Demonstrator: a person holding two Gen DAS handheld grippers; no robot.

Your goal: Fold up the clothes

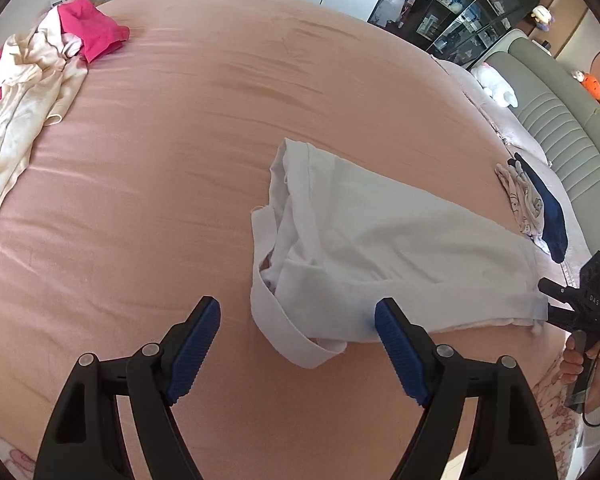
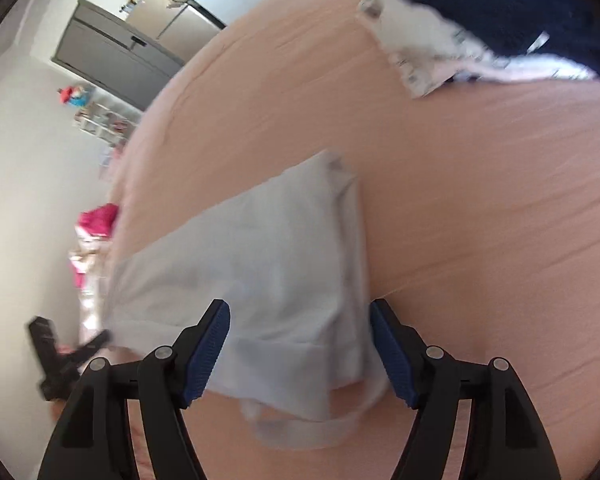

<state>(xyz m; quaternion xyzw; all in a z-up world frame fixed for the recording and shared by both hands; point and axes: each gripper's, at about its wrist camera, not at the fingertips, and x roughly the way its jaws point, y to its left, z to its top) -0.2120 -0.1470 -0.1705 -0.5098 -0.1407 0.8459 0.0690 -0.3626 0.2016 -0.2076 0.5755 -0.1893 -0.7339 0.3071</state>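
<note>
Both tools gape: left tool empty, right tool straddling the white garment (half folded); next, grip its edge.

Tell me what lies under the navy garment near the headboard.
Under the navy garment lies a folded patterned pale garment, its edge showing, on the pink bedsheet. How much more sits beneath is covered.
</note>
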